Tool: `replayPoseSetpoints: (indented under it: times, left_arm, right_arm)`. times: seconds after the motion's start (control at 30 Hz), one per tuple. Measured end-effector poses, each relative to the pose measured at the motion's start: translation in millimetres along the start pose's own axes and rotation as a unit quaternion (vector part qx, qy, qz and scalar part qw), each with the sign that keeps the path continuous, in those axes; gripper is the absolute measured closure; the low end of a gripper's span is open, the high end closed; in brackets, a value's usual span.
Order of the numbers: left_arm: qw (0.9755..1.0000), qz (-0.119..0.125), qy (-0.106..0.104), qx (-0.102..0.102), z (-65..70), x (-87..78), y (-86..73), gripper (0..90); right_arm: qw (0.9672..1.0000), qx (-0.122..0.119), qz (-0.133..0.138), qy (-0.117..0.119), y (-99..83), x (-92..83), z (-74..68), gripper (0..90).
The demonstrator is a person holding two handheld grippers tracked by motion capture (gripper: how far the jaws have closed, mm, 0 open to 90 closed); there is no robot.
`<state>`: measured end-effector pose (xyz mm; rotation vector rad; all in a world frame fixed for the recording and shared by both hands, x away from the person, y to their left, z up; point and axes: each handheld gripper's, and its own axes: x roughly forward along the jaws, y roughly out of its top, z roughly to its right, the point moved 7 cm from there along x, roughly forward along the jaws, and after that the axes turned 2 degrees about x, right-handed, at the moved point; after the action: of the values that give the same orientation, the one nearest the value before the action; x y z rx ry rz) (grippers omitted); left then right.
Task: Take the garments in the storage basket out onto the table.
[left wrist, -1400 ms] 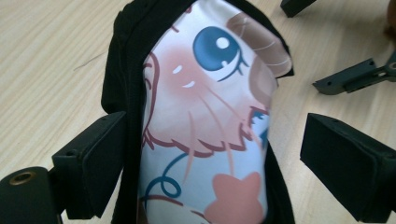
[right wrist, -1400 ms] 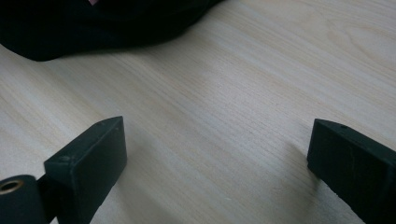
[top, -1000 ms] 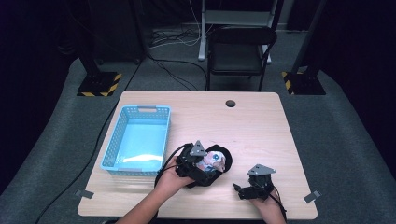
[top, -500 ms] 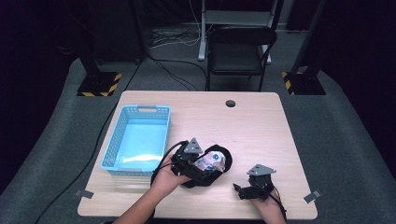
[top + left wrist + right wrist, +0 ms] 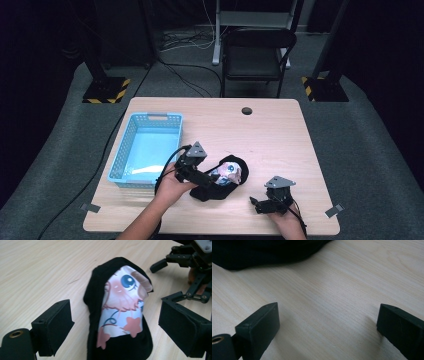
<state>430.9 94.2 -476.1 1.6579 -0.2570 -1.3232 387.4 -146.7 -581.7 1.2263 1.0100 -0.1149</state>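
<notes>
Black garment (image 5: 117, 322) on table (image 5: 280, 130) | left gripper (image 5: 115, 327) jaws spread astride, closing slightly | right gripper (image 5: 327, 327) spread

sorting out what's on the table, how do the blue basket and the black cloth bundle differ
The blue basket is a rigid, open, latticed tray standing square on the table; the black cloth bundle is soft and crumpled into a heap. The blue basket looks bare inside, whereas the black cloth bundle wraps a cartoon print. The blue basket is the larger and lies left of the black cloth bundle. Both rest on the wooden table.
</notes>
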Motion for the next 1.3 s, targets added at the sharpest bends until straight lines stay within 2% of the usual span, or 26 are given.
replayPoseSetpoints:
  times: [0.37, 0.93, 1.3]
  left_arm:
    - [0.9992, 0.018, 0.016, -0.030, -21.3, -18.9, -1.9, 11.0]
    - [0.9977, 0.033, 0.033, -0.049, -37.7, -37.4, -4.1, 10.9]
    - [0.9959, 0.034, 0.048, -0.068, -49.6, -45.0, -11.9, 11.0]
  right_arm:
    - [1.0000, 0.000, 0.000, 0.000, 0.0, 0.0, 0.0, 3.8]
    - [1.0000, 0.000, 0.000, 0.000, 0.0, 0.0, 0.0, 3.8]
    - [1.0000, 0.000, 0.000, 0.000, 0.0, 0.0, 0.0, 3.7]
